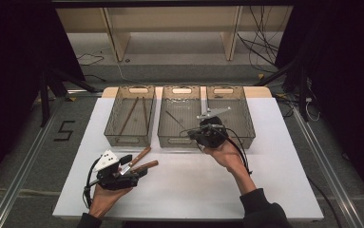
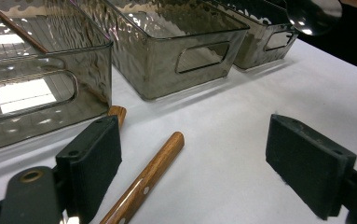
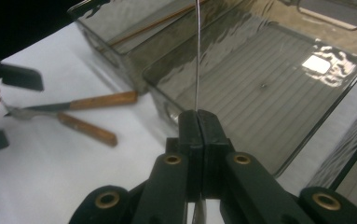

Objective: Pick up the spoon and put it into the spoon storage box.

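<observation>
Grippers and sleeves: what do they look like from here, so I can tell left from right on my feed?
Both are black two-jaw grippers with flat black pads and brass-coloured pivot rivets. The left gripper carries a white faceted block with dark dots; the right gripper has a grey three-cornered plate on top. Black cables trail from each. Both sleeves are dark.

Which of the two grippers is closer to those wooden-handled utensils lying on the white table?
Left. The left gripper sits right at the wooden-handled utensils, jaws open around them. The right gripper is off by the middle bin, shut on a thin metal piece.
</observation>
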### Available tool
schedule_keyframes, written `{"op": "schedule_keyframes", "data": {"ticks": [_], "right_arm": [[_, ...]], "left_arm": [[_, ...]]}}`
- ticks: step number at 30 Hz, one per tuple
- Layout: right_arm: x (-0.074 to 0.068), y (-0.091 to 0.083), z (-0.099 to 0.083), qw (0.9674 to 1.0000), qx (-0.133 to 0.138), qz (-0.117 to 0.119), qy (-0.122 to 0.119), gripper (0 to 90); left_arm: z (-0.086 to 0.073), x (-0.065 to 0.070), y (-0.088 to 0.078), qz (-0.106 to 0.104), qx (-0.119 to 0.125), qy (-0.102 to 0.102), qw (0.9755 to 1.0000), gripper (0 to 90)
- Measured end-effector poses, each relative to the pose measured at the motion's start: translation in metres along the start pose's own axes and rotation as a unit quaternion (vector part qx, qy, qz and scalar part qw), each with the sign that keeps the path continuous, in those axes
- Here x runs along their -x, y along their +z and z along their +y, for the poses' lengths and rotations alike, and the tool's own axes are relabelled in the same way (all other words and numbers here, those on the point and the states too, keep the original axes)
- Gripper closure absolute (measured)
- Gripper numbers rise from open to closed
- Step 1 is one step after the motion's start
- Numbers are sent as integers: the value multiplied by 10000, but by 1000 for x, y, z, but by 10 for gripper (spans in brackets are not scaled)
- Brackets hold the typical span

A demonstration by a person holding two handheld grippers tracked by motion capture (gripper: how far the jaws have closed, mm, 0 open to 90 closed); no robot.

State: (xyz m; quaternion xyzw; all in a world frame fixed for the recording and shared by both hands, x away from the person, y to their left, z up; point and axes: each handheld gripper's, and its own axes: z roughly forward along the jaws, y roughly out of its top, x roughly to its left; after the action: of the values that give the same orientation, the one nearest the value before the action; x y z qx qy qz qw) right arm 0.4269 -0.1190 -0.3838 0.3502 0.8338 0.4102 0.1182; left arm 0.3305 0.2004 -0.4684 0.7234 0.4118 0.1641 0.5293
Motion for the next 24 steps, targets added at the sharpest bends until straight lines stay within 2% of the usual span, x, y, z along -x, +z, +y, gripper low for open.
{"op": "schedule_keyframes", "data": {"ticks": [12, 24], "right_arm": [[22, 23, 38, 9985, 18, -355, 422, 900], [43, 51, 48, 9948, -119, -642, 785, 900]], "left_arm": [[0, -1, 0, -9, 1, -16, 10000, 177], [0, -1, 0, -19, 6, -15, 10000, 177]]}}
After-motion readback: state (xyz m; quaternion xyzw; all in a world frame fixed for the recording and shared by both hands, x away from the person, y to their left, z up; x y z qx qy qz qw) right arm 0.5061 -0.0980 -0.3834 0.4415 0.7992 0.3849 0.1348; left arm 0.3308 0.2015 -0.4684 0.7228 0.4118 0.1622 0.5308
